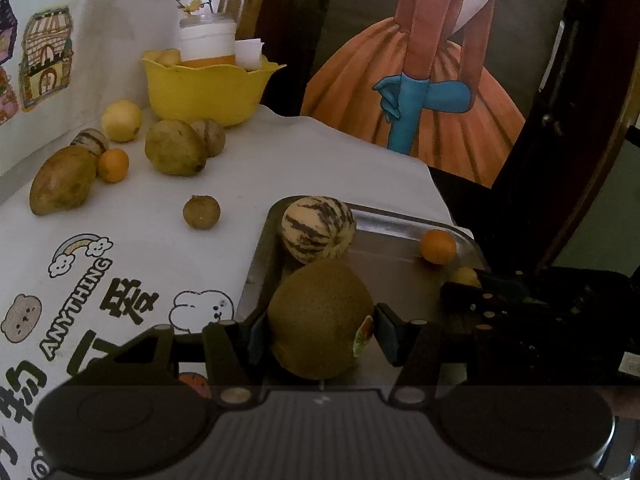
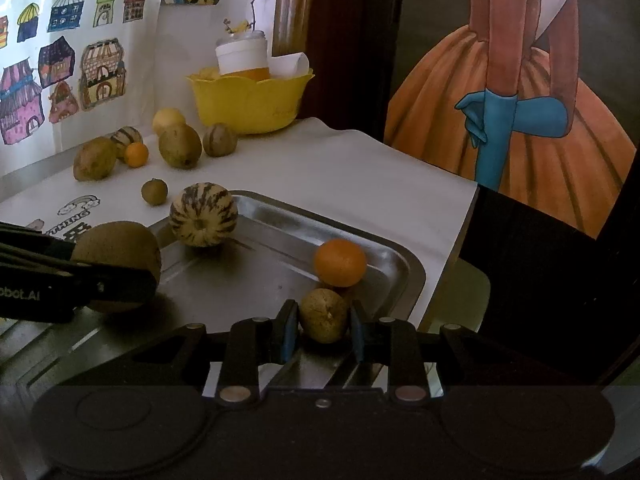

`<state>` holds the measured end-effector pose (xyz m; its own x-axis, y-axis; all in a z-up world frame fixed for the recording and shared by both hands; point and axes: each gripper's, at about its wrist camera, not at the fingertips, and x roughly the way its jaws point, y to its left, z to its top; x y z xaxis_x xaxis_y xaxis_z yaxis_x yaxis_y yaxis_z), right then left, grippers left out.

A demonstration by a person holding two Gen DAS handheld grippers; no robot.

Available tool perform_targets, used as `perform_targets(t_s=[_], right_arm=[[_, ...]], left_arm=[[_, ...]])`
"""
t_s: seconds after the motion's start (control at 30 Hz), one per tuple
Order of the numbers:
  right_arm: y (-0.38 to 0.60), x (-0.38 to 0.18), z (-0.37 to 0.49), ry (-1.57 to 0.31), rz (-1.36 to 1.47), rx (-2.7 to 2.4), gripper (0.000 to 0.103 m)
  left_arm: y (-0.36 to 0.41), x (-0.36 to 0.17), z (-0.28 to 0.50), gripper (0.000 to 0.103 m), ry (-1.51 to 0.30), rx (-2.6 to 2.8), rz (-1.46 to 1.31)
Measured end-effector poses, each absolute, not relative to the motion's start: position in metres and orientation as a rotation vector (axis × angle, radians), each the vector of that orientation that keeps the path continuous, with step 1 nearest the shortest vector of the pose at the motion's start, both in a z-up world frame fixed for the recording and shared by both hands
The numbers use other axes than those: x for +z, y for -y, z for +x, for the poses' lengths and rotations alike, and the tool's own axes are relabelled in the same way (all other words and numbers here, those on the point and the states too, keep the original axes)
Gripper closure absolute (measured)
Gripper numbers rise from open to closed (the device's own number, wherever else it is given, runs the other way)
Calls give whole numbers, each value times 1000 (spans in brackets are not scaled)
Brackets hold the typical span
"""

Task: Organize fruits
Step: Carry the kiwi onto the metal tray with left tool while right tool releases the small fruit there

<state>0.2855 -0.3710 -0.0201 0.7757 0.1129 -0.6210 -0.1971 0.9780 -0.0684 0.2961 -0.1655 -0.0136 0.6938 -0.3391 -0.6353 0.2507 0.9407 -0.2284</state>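
My left gripper [image 1: 318,334] is shut on a brown kiwi [image 1: 316,316] over the near left corner of a steel tray [image 1: 392,232]; the kiwi also shows in the right wrist view [image 2: 120,256]. My right gripper [image 2: 324,326] has its pads on both sides of a small yellow-green fruit [image 2: 323,320] at the tray's near right. On the tray [image 2: 280,216] lie a striped melon [image 2: 203,214] and a small orange [image 2: 340,262]. The melon [image 1: 318,229] and the orange [image 1: 438,246] also show in the left wrist view.
Several loose fruits lie on the white cloth at the back left: two green-brown mangoes [image 1: 174,147], a lemon [image 1: 121,120], a small orange [image 1: 113,165], a small brown fruit [image 1: 201,211]. A yellow bowl [image 1: 208,92] with jars stands behind. The table edge drops off on the right.
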Motion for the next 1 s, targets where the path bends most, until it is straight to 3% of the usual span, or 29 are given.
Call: perform_targets(t_s=[0.33,0.63,1.0], right_arm=[[372,-19,282,-654,-133,170,70],[372,-4,262,-616,-151,173,55],[369,35,209,-536,-157,198,15]], left_arm=[[166,-13,295,43,-744,-331,-129],[156,6,280,37,-709,-314,-155],[135,38,232,5,-638,-289,-176]])
